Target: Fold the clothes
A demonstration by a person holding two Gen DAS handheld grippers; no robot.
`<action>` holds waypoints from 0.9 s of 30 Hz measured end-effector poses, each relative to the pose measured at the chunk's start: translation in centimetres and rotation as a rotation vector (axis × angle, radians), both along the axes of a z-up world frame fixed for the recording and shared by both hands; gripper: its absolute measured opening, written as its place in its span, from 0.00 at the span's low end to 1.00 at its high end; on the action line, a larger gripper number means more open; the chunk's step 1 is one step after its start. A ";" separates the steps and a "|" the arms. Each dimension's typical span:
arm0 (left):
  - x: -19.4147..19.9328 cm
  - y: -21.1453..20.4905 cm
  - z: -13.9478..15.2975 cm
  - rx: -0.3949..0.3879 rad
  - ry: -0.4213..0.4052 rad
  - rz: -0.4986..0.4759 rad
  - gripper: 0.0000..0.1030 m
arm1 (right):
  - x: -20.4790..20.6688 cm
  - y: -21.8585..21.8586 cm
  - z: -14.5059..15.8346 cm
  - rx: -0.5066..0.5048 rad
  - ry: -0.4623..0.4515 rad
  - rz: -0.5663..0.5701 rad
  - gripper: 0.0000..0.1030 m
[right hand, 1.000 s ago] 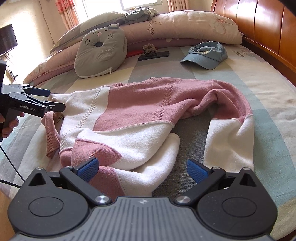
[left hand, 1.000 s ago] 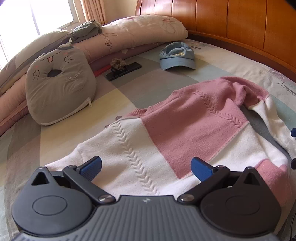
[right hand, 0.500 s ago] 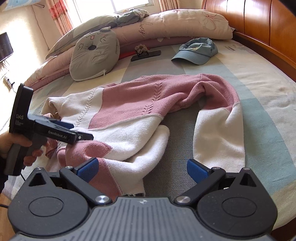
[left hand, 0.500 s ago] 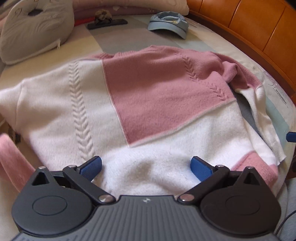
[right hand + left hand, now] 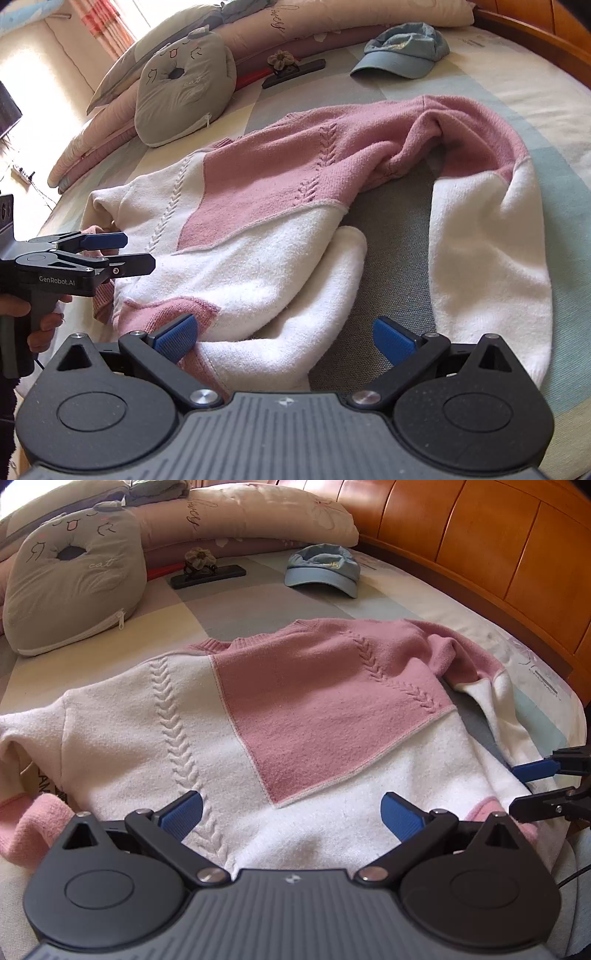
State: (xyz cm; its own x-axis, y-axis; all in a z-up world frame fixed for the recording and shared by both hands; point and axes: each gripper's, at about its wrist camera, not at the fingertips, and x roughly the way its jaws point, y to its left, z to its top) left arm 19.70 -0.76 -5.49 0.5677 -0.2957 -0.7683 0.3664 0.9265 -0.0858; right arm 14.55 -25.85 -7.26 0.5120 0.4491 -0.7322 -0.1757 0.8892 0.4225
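A bed with a checked cover is seen below a wooden headboard. A pink-and-white knitted sweater is spread across the bed's near half, one sleeve curved aside. A grey cat cushion and a blue cap are laid beyond it, well apart. The left gripper and right gripper are held over the hem, fingers spread, nothing pinched.
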 end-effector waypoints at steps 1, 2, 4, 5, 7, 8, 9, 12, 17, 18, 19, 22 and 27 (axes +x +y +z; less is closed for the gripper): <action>0.2 -0.1 -0.4 0.005 0.008 0.000 0.99 | 0.2 -0.2 -0.4 0.014 0.014 -0.009 1.00; 0.4 -0.2 -0.8 0.012 0.017 0.002 0.99 | 0.4 -0.4 -0.7 0.018 0.020 -0.016 1.00; 0.6 -0.3 -1.5 0.014 0.032 -0.002 0.99 | 0.5 -0.7 -0.7 0.013 0.017 -0.026 1.00; 0.7 -0.3 -1.6 0.009 0.033 -0.001 0.99 | 0.5 -1.0 -0.4 0.007 0.005 -0.031 1.00; 0.7 -0.3 -1.6 0.004 0.025 0.003 0.99 | 0.6 -1.9 0.4 -0.009 -0.025 -0.047 1.00; 0.6 -0.4 -1.4 0.013 0.011 0.003 0.99 | 0.5 -2.6 0.7 -0.020 -0.041 -0.061 1.00; 0.5 -0.6 -1.2 0.027 -0.005 0.000 0.99 | 0.5 -3.3 1.1 -0.030 -0.057 -0.076 1.00; 0.4 -1.4 -0.8 0.052 -0.041 -0.013 0.99 | 0.7 -5.7 1.5 -0.029 -0.076 -0.140 1.00; 0.5 -2.7 -0.3 0.069 -0.074 -0.032 0.99 | 1.9 -6.7 1.3 -0.078 -0.105 -0.232 1.00; 0.4 -3.0 -0.2 0.077 -0.081 -0.037 0.99 | 2.3 -6.8 1.3 -0.130 -0.119 -0.251 1.00; 0.3 -3.1 -0.2 0.087 -0.087 -0.039 0.99 | 2.9 -7.1 1.2 -0.188 -0.126 -0.277 1.00; 0.0 -3.5 -0.1 0.105 -0.095 -0.040 0.99 | 4.2 -7.5 0.5 -0.257 -0.110 -0.296 1.00; 0.1 -3.9 0.0 0.100 -0.091 -0.037 0.99 | 5.6 -6.0 -0.7 -0.308 -0.073 -0.248 1.00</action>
